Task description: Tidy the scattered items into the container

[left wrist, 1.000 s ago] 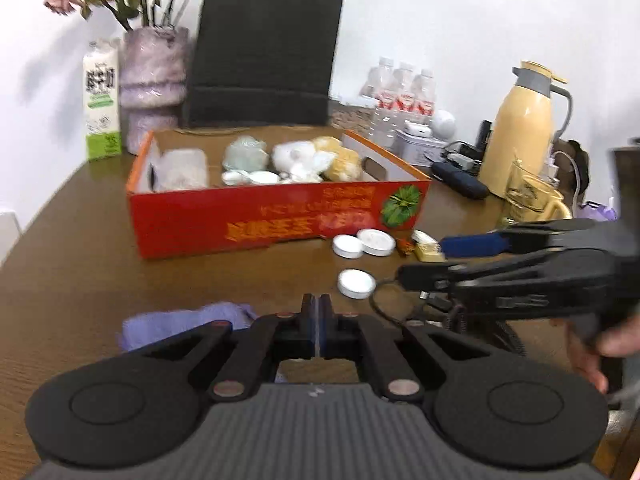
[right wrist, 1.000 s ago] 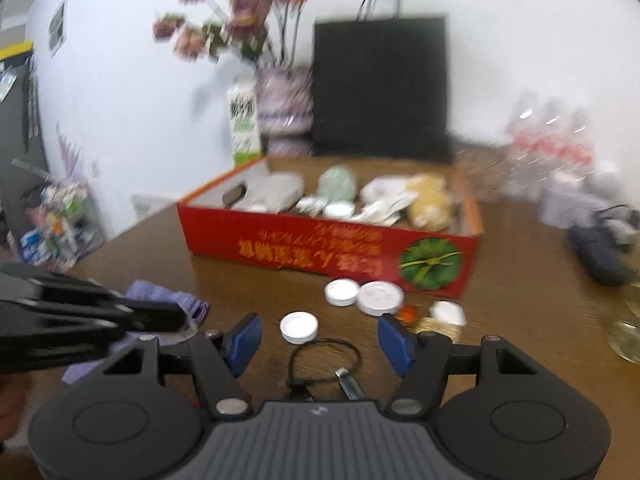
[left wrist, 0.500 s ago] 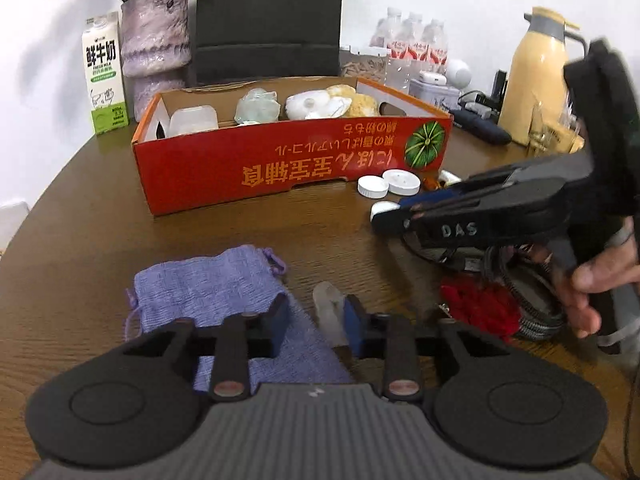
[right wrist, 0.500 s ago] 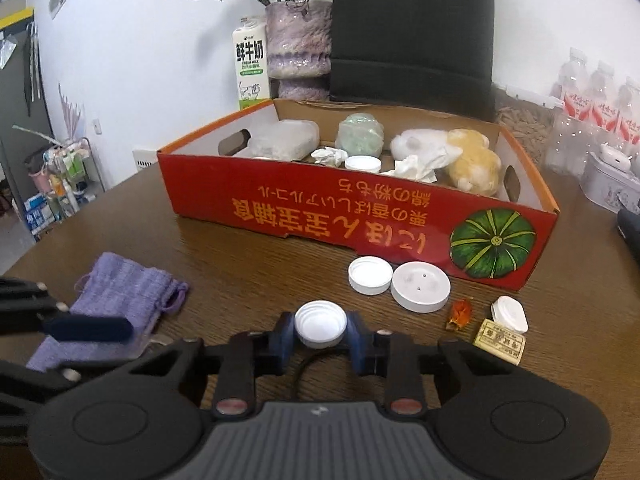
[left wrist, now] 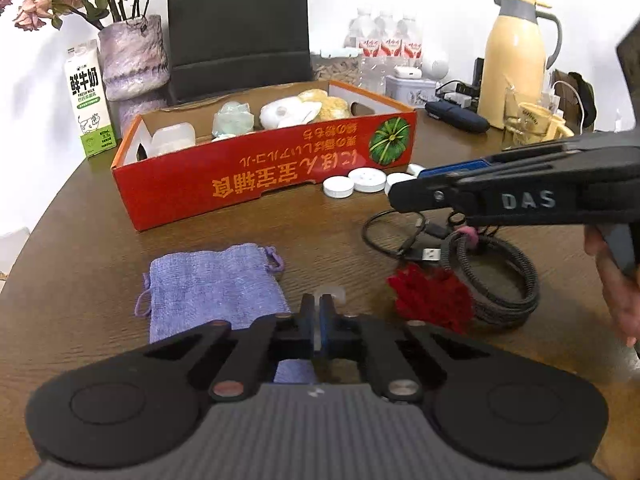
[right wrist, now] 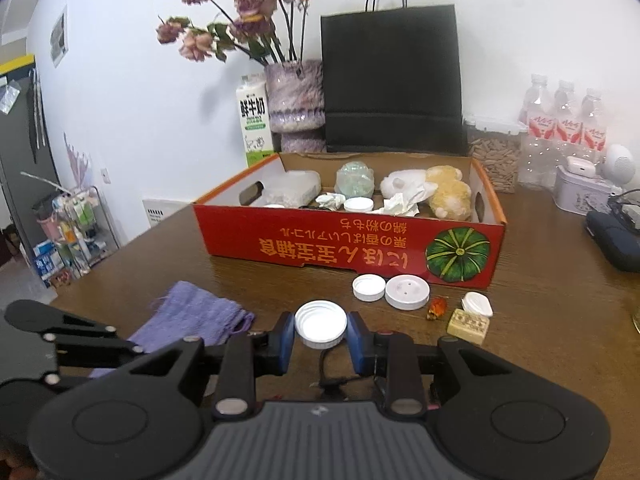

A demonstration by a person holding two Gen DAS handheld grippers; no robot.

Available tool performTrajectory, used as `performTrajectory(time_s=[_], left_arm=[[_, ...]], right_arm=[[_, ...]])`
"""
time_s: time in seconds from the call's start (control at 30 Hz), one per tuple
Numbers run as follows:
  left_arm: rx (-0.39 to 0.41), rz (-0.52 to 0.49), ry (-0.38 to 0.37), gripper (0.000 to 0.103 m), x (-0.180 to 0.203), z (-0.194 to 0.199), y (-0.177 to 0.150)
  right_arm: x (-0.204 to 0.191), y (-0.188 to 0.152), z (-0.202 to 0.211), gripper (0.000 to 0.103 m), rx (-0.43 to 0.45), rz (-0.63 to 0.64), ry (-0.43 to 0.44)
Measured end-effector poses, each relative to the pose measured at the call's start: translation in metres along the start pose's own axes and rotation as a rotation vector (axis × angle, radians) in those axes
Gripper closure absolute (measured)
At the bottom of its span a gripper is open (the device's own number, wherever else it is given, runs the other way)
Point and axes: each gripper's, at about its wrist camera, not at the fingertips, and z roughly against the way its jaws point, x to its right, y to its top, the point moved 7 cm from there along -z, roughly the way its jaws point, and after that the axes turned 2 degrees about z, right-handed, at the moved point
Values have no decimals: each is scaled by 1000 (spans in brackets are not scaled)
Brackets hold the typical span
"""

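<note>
Brown wood-grain table (right wrist: 560, 320) fills the foreground beneath a white wall, with both claws low over it. Ahead of the right gripper (right wrist: 321, 334) sits the red cardboard box (right wrist: 344, 240), its near side printed upside down in orange characters beside a green pumpkin picture. Inside it lie a clear plastic case, a pale green glass piece, crumpled tissue, a white cap and white and yellow soft toys (right wrist: 444, 192). Behind the box stand a black paper bag (right wrist: 390, 80), a mottled purple vase (right wrist: 296, 104) of dried roses, and a green-and-white milk carton (right wrist: 254, 120) with large black Chinese characters. Farther right are red-labelled water bottles (right wrist: 564, 120); the left view also shows a cream thermos jug (left wrist: 514, 60).

In the left view the right claw's side carries the letters "DAS". Its blue pads are clamped on a white bottle cap (right wrist: 320, 324), held clear of the table. Just beyond it lie two white lids (right wrist: 390, 288), a small orange item, another white cap and a small tan packet (right wrist: 468, 323).

Left gripper (left wrist: 318, 312) is pinched tight on a small translucent piece (left wrist: 330, 293), what it is unclear. A lilac drawstring pouch (left wrist: 216, 284) lies just to its left, a red knitted piece (left wrist: 432, 300) and coiled black cables (left wrist: 496, 280) to its right.
</note>
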Motion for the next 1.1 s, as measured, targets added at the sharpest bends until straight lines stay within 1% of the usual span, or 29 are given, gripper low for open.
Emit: performTrajectory(time_s=[0.1,0.23,0.33,0.4,0.53,0.63,0.73,0.8,0.93,1.0,1.1], left_arm=[[45,41,-14,100,3,19,6],[116,105,-34,100,-4,53,21],[155,139,-55,100,-10,74,33],[182,152,-55,100,-13,87,41],[266,161,-44,100,-21,120,53],[299,155,-47,100,-30,131,67],[319,139,-35,100,-43,128,91],[310,154,-69,100,-54,120,108],[284,163,-68,100,-83,95,153],[256,160,-84,100,-93,79,172],[156,145,-111,100,-103,34,193]], right_arm=[[-2,1,20,76,24,4,2],[-6,5,53,76,76,9,-2],[-7,11,78,76,121,8,-4],[-8,16,94,76,151,13,-10],[-10,26,121,76,204,31,-15],[-10,35,135,76,229,43,-13],[-11,49,137,76,244,76,-28],[-13,64,138,76,268,111,-30],[-14,102,126,76,292,167,-31],[-8,123,107,76,274,174,-16],[4,151,57,76,187,134,27]])
